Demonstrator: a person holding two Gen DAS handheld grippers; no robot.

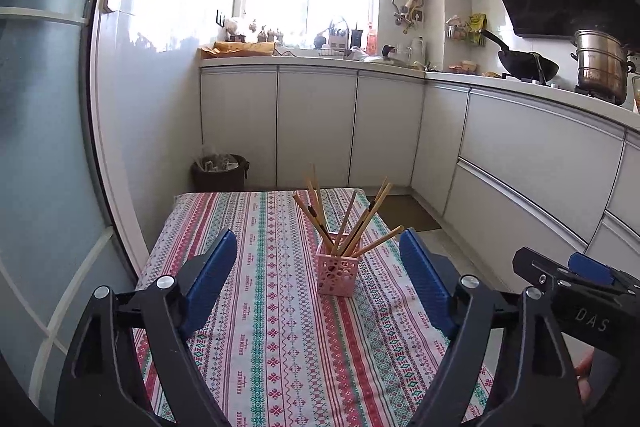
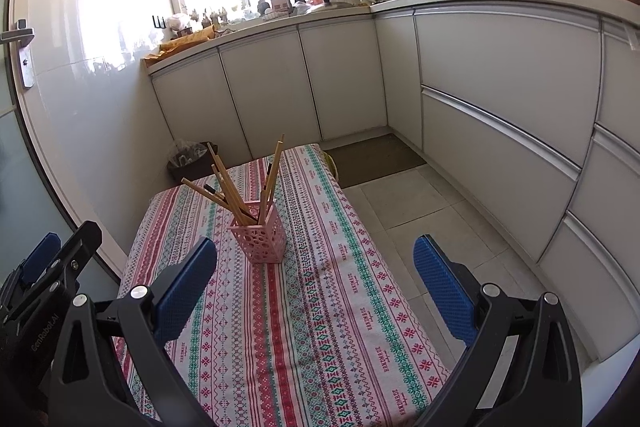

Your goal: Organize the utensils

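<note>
Holder: pink, upright mid-tablecloth.
Chopsticks: inside holder, fanned (loose fit).
Left gripper: short of holder, jaws wide, empty.
Right gripper: likewise.

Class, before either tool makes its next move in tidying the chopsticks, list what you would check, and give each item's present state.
1. Left tool open and holding nothing: ok.
2. Right tool open and holding nothing: ok.
3. Pink holder upright on the tablecloth: ok.
4. Chopsticks all inside the holder: ok, though splayed.
5. Loose utensils left on the cloth: none visible.
6. Holder's steadiness if nudged: cannot tell.
</note>
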